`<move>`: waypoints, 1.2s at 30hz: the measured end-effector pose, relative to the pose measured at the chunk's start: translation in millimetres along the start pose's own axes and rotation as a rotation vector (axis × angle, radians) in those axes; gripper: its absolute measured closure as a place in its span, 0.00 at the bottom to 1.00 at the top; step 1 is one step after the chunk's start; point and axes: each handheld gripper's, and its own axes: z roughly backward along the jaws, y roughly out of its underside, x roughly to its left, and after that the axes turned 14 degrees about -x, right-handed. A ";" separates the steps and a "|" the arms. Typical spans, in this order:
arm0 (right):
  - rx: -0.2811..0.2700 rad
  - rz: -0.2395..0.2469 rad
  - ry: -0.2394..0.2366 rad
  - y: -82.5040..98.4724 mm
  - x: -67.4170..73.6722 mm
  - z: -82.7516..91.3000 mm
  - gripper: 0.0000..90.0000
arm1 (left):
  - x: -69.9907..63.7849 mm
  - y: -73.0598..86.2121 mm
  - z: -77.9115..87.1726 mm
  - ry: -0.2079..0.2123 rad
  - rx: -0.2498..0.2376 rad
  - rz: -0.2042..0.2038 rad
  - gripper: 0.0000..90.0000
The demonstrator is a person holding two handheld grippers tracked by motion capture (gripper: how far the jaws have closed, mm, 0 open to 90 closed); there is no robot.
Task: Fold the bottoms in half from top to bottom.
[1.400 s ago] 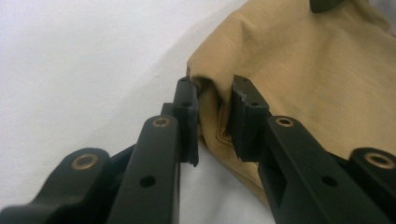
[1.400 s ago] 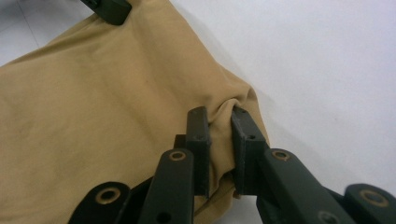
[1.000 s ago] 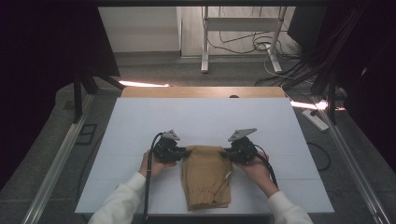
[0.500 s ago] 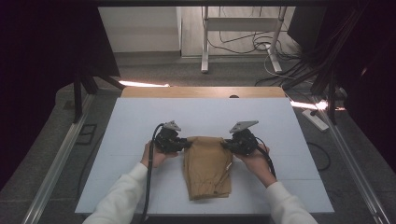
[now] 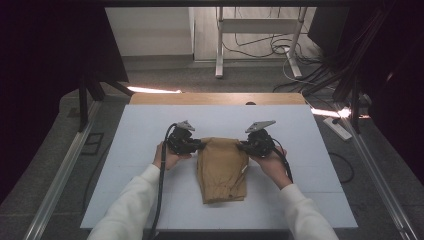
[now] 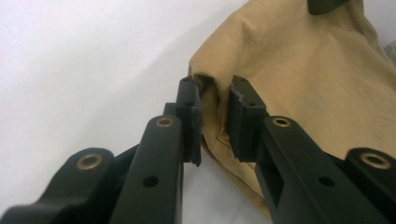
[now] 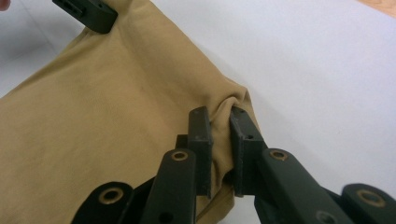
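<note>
Both grippers carried the tan cloth (image 5: 222, 167) farther up the desk (image 5: 150, 130). Left gripper (image 5: 196, 144) fingers clamped its left top corner, right gripper (image 5: 245, 145) fingers clamped its right top corner; its lower part lay on the desk.

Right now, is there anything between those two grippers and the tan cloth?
No. The left gripper and right gripper each already pinch a far corner of the tan cloth, with nothing visible in between.
</note>
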 end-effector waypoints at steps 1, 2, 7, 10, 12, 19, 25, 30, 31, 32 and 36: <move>0.002 -0.001 0.004 -1.4 -1.7 -1.6 0.90 | 4.4 -2.3 -1.7 -0.001 -0.001 0.000 0.84; 0.001 -0.001 0.005 -2.6 -3.4 -3.0 0.90 | 6.5 -3.5 -2.3 0.000 -0.004 0.001 0.84; -0.010 -0.004 0.026 -11.3 -11.5 -8.4 0.90 | 16.2 -13.1 -4.0 -0.003 -0.015 -0.005 0.84; -0.020 -0.006 0.043 -16.5 -16.2 -11.6 0.90 | 22.1 -21.1 -4.8 -0.010 -0.019 -0.016 0.84; -0.027 -0.010 0.049 -19.3 -18.5 -13.9 0.90 | 26.0 -25.8 -5.4 -0.015 -0.020 -0.024 0.84; -0.032 -0.005 0.078 -30.1 -28.1 -26.4 0.90 | 37.4 -34.2 -7.8 -0.046 -0.024 -0.018 0.84; -0.047 -0.032 0.117 -28.4 -30.8 -31.7 0.60 | 38.8 -33.5 -7.8 -0.095 -0.037 0.003 0.47; -0.059 -0.075 0.099 -26.2 -30.9 -25.0 0.52 | 34.5 -32.4 -1.3 -0.104 -0.032 -0.001 0.34; -0.059 -0.074 0.092 -25.9 -29.6 -23.5 0.52 | 32.1 -31.0 1.5 -0.097 -0.019 -0.011 0.34; -0.060 -0.072 0.081 -25.4 -28.8 -21.9 0.52 | 30.6 -29.9 2.9 -0.092 -0.018 -0.012 0.34; -0.058 -0.071 0.056 -23.1 -24.3 -13.6 0.50 | 23.9 -25.3 10.1 -0.079 -0.013 -0.020 0.35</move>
